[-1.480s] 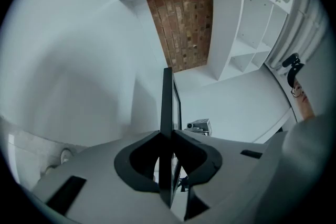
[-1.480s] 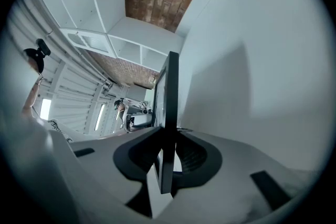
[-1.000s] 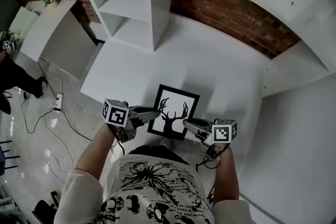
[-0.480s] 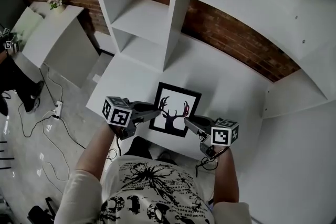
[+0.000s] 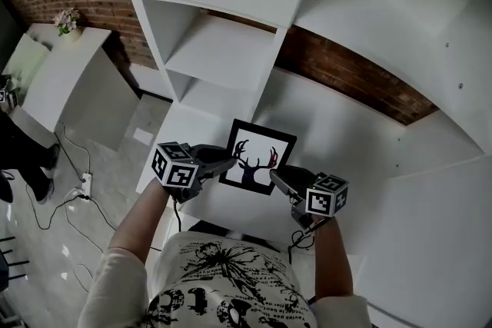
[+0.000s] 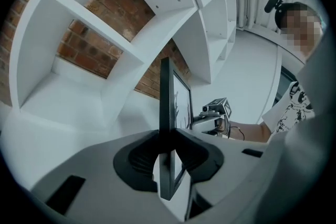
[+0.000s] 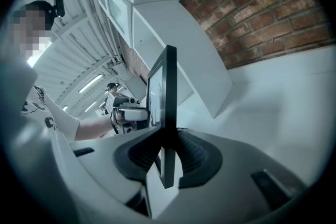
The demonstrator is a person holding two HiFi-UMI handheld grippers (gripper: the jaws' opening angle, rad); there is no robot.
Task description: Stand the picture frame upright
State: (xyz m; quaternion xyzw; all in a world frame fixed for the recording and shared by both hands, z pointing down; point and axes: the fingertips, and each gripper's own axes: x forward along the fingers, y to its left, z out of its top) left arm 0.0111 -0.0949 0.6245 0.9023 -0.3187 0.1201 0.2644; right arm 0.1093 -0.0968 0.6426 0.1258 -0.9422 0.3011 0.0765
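White table [image 5: 338, 130] under picture frame [image 5: 257, 157], shelf unit [image 5: 223, 42], brick wall [image 5: 346, 77], glossy floor [image 5: 46, 230]

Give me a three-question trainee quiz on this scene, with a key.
1. True or false: the picture frame lies untouched on the floor.
2. The framed picture shows: A an antlered deer head; B a sailboat; C a vase.
3. Name each gripper clamping the frame.
Key: 1 false. 2 A. 3 Both: left gripper on its left edge, jaws just eased wider with the edge between them; right gripper on its right edge.
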